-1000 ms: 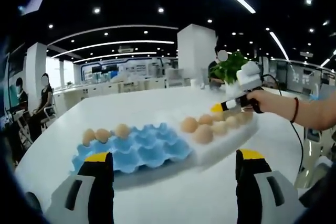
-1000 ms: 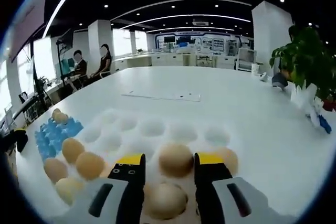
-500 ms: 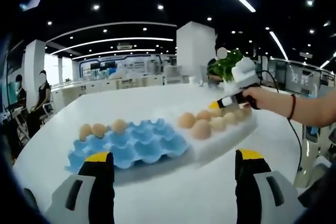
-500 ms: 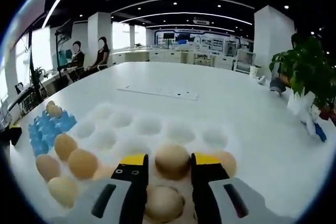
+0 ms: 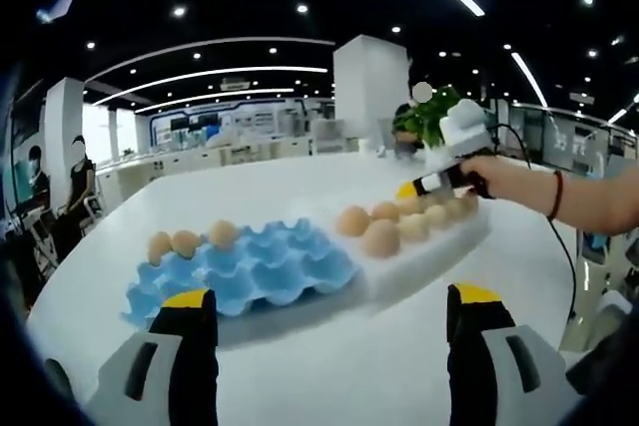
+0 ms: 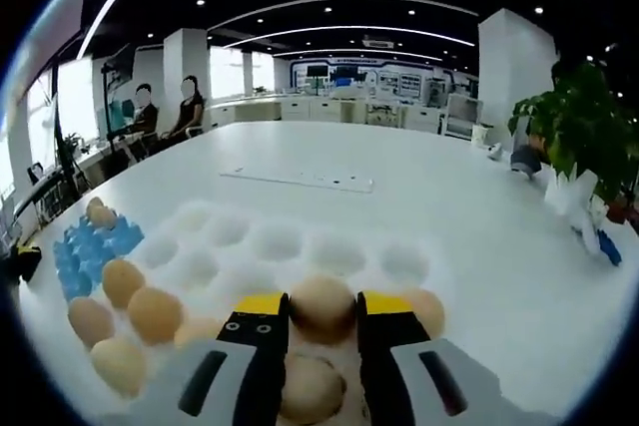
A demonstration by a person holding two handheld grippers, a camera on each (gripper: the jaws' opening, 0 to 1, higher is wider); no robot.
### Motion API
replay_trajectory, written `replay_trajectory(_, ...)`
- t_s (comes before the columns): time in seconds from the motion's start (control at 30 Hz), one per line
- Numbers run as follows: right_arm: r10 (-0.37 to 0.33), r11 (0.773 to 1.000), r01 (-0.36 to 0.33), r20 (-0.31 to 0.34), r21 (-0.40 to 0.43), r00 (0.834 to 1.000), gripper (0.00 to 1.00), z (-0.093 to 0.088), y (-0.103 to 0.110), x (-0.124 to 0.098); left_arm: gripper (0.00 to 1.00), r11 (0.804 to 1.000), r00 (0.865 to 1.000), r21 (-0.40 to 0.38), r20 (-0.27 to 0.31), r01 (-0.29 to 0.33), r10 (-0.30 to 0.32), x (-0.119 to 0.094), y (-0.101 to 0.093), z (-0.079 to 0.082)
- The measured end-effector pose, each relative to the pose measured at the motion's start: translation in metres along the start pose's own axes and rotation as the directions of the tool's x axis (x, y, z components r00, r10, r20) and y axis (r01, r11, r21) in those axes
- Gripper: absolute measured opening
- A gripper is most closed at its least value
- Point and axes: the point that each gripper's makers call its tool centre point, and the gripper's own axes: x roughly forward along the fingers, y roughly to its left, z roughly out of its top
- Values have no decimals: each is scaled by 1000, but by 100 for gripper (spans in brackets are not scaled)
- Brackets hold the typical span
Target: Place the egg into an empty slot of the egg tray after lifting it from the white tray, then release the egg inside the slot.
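In the right gripper view, my right gripper (image 6: 322,312) has its yellow-tipped jaws pressed against both sides of a tan egg (image 6: 321,304) that sits in the white tray (image 6: 285,243). More eggs lie around it, one (image 6: 426,308) to the right and several (image 6: 140,306) to the left. The blue egg tray (image 6: 97,249) lies further left. In the left gripper view, the blue egg tray (image 5: 255,268) holds three eggs (image 5: 185,242) at its far left corner, and most of its slots are bare. The white tray (image 5: 439,243) adjoins it on the right, where a hand holds the right gripper (image 5: 436,184) over the eggs. My left gripper (image 5: 329,321) hangs open, holding nothing.
Everything rests on a big white table (image 6: 469,216). A flat sheet (image 6: 298,179) lies beyond the white tray. A potted plant (image 6: 584,132) stands at the right. Two people (image 6: 165,112) sit far off to the left. A white pillar (image 5: 371,87) rises behind the table.
The right gripper's jaws have drawn together until they touch the egg between them. The left gripper stays open, and its view has shifted only slightly.
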Motion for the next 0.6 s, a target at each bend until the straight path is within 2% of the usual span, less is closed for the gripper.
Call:
replay_trajectory(0.07,-3,1000,3,-7,22,1000,28,0,-1,2,97,1000,1000,1,0,1,-1,0,0,0)
replay_trajectory(0.2,-11,1000,11,1,3,1000,28,1,1,-1,97,1000,1000,4,-4,2,-2,0,-1,-1)
replay_trajectory(0.33,-2,999,0,21,51,1000,27,2,-1,-3,96,1000,1000,3,-6,-1,1,-1,0,-1)
replay_trajectory(0.6,6,997,-12,77,71,997,27,12,-5,-8,96,1000,1000,0,-9,-9,9,-4,1,-3)
